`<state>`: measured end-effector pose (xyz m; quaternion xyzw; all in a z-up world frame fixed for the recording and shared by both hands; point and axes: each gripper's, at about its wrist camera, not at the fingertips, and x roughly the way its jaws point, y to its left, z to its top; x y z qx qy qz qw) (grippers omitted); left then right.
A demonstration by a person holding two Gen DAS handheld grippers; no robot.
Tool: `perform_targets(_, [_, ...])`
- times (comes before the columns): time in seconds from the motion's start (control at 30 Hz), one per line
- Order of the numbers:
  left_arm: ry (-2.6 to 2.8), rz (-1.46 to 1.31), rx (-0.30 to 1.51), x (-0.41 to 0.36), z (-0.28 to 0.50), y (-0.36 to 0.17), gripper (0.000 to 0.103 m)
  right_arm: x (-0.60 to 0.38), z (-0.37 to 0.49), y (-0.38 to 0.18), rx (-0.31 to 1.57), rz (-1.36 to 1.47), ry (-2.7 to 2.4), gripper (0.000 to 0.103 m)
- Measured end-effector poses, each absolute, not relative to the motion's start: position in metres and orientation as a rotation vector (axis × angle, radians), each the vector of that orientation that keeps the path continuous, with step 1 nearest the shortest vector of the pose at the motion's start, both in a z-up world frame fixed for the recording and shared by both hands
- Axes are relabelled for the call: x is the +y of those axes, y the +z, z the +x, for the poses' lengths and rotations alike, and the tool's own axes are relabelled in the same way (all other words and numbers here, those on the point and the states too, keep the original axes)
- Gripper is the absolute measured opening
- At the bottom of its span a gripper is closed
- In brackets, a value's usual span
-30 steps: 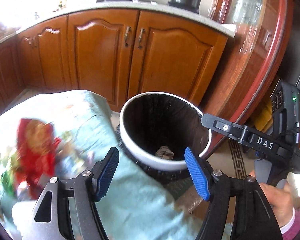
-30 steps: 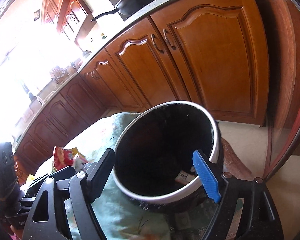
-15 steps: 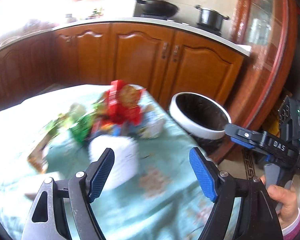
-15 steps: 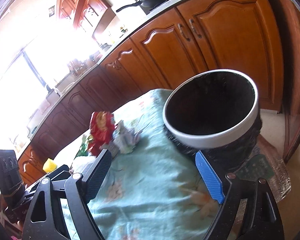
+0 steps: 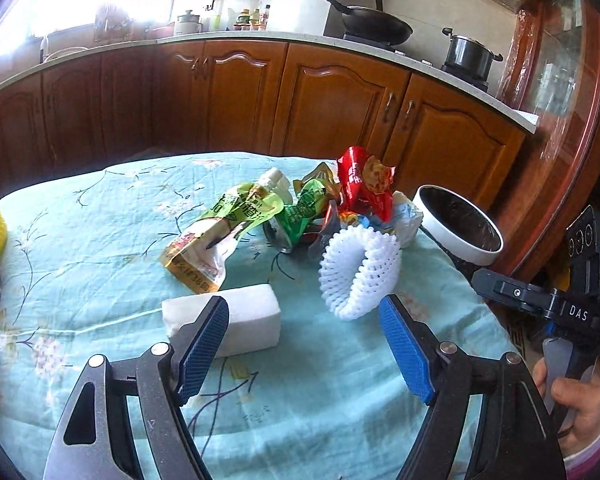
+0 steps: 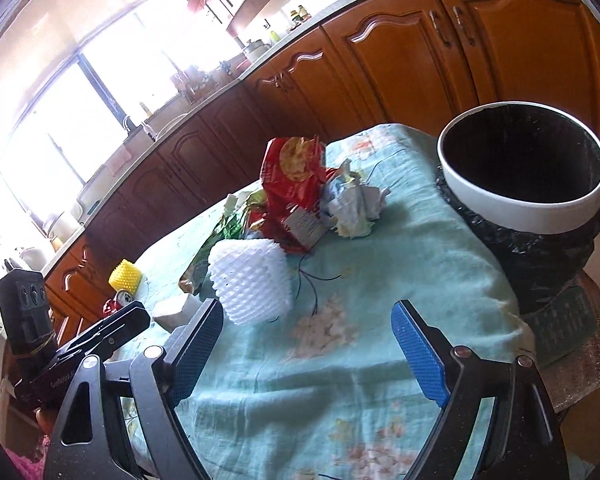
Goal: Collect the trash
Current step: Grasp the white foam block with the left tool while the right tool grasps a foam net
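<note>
Both grippers, left gripper [image 5: 304, 344] and right gripper [image 6: 308, 352], gape wide and empty over the white foam fruit net [image 5: 358, 272] on the teal cloth [image 5: 100, 220], light and squashy, probably best pinched across its rim

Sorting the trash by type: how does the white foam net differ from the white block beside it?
The white foam net is a dimpled mesh sleeve standing curled and hollow; the white block is smooth, solid and lies flat. The net touches the wrapper pile; the block lies apart. Both are white, on the tablecloth.
</note>
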<state>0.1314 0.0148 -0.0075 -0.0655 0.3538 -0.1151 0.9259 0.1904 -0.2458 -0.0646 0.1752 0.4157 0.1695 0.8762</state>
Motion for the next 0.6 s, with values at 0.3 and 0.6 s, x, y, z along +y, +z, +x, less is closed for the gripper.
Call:
perform_targets(0.3, [-0.284, -0.058, 0.746, 0.056, 0.146, -0.013, 0.093, -0.203, 0.203, -0.075, 0.910, 0.303, 0.422, 0.088])
perform_targets(0.6, [-0.435, 0.037, 0.820, 0.069, 0.187, -0.037, 0.097, -0.181, 0.230, -0.093, 0.956, 0.293, 0.452, 0.088])
